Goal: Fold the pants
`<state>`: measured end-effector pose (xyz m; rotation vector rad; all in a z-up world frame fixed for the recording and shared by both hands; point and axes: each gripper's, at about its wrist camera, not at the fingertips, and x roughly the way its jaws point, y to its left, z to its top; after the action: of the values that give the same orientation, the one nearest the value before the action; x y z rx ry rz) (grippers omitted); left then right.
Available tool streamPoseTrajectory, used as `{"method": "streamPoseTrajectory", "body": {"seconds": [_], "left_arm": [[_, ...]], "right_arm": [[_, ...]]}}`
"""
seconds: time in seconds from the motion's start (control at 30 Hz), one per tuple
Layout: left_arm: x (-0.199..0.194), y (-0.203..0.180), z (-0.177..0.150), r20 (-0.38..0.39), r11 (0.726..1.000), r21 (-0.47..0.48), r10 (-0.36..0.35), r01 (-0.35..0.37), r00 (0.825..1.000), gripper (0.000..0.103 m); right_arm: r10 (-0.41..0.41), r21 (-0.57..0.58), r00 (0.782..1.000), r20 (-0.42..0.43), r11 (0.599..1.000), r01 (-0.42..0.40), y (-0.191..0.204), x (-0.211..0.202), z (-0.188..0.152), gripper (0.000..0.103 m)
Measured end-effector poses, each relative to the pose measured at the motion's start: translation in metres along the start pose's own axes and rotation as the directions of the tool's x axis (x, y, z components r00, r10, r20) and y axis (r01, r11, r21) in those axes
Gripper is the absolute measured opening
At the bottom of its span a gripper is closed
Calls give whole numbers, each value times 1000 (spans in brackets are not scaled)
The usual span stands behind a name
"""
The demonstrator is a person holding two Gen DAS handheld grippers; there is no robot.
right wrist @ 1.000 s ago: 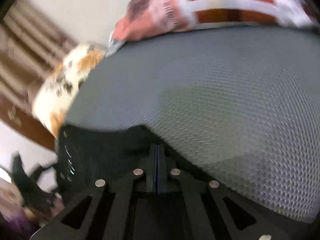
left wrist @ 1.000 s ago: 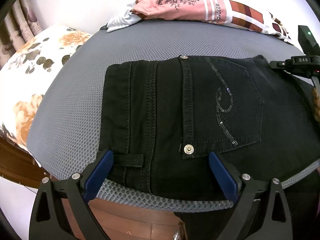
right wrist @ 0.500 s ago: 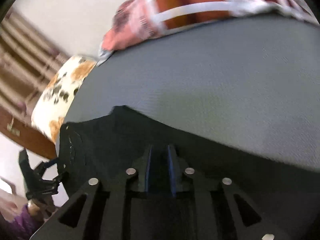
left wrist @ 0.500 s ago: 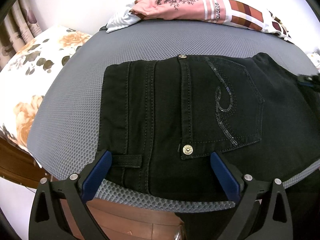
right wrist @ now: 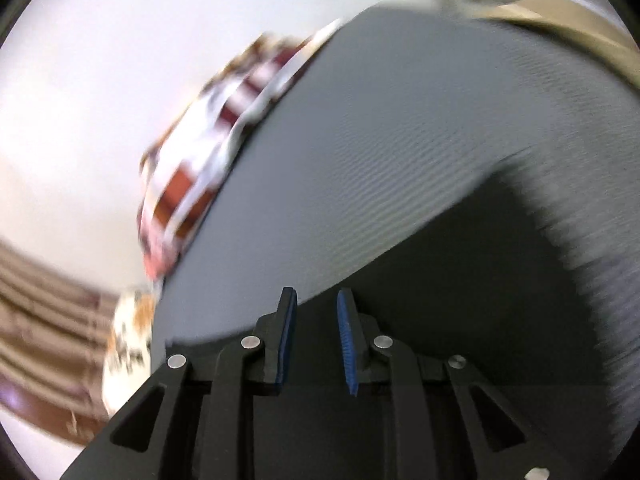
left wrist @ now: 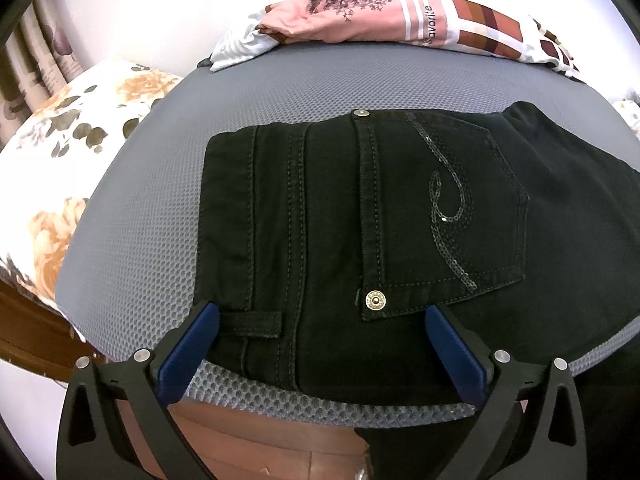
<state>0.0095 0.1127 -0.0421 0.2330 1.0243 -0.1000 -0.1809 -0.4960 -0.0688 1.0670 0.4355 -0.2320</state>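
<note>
Black jeans (left wrist: 360, 220) lie flat on a grey mesh mattress (left wrist: 160, 200), back pocket with a sequin swirl facing up and the waistband to the left. My left gripper (left wrist: 320, 310) hovers over the near edge of the jeans, jaws wide open with nothing pinched between the blue pads. In the blurred right wrist view, my right gripper (right wrist: 317, 294) holds its pads a narrow gap apart with no cloth caught between them. It is low over the dark jeans leg (right wrist: 480, 280) on the mattress (right wrist: 380, 140).
A pile of pink and checked clothes (left wrist: 380, 8) lies at the far edge of the mattress by the white wall. A floral pillow (left wrist: 60, 160) sits at the left. A wooden bed frame (left wrist: 240, 440) runs below the near edge.
My right gripper went from shut to slightly apart, letting go of the jeans fabric, then swung quickly sideways and rolled. It has left the left wrist view. The left gripper stayed put.
</note>
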Motion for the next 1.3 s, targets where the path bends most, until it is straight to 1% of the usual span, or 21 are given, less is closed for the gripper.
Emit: {"method": "streamPoseTrajectory", "body": {"seconds": [0.1,0.17,0.2,0.23,0.3,0.37,0.43,0.5,0.57,0.6,0.67,0.7,0.73,0.77,0.8,0.87,0.97,1.03,1.1,1.17,1.3], "left_arm": [[0,-1,0,-1,1000,3,4,-4,1000,102],[-1,-2,1,0,1000,5,6,-6,1000,102],[-1,-2,1,1,1000,8,8,-8,1000,102],[-1,-2,1,1,1000,9,11,-11,1000,102],[-4,-5,2,5,1000,19,22,-22,1000,102],[-9,-9,3,31,998,40,42,-44,999,102],[-18,-12,5,79,996,59,57,-61,995,102],[-27,-14,7,117,996,67,54,-62,992,102],[-32,-16,9,135,996,67,41,-50,990,102],[-33,-17,10,133,997,68,31,-40,991,102],[-35,-20,11,122,997,68,16,-24,992,102],[-36,-22,12,117,998,69,7,-15,993,102],[-38,-24,13,113,998,69,-5,-2,994,102],[-41,-26,14,114,998,68,-19,12,993,102],[-45,-30,16,117,997,65,-36,29,993,102],[-56,-35,20,127,995,50,-91,85,988,102],[-71,-46,27,154,983,21,-182,181,971,102],[-76,-54,30,161,975,24,-220,219,962,102],[-77,-64,30,160,974,48,-228,223,960,102],[-76,-72,29,156,976,78,-212,201,965,102],[-69,-74,26,142,977,80,-208,198,968,102]], "right_arm": [[-32,64,998,62,998,29,-31,-27,16,17],[-113,73,987,112,992,105,-40,-46,21,18],[-147,85,980,133,987,136,-42,-53,22,30],[-206,102,965,163,976,191,-44,-65,21,31],[-131,85,974,184,989,117,-43,-76,13,31],[-42,6,984,173,999,41,-28,-82,-6,31],[31,-66,993,114,998,-24,-15,-80,-29,32],[55,-112,998,42,992,-50,-11,-79,-56,33],[-31,-173,1000,-2,984,31,-15,-79,-80,31],[-64,-186,998,2,981,64,-18,-80,-84,22],[-89,-145,994,66,985,98,-35,-100,-83,21],[-120,-100,986,114,986,132,-46,-114,-78,23],[-138,-67,979,147,987,149,-54,-124,-75,30],[-170,0,967,191,985,174,-69,-141,-71,31],[-171,55,961,219,985,162,-83,-153,-69,31],[-76,181,953,294,983,23,-112,-182,-70,31],[13,210,945,328,974,-87,-125,-197,-70,37],[24,207,952,304,974,-91,-126,-193,-70,40],[51,190,964,262,976,-103,-122,-177,-73,40],[59,190,973,224,976,-103,-115,-159,-73,42],[137,216,962,235,958,-190,-112,-147,-90,44]]}}
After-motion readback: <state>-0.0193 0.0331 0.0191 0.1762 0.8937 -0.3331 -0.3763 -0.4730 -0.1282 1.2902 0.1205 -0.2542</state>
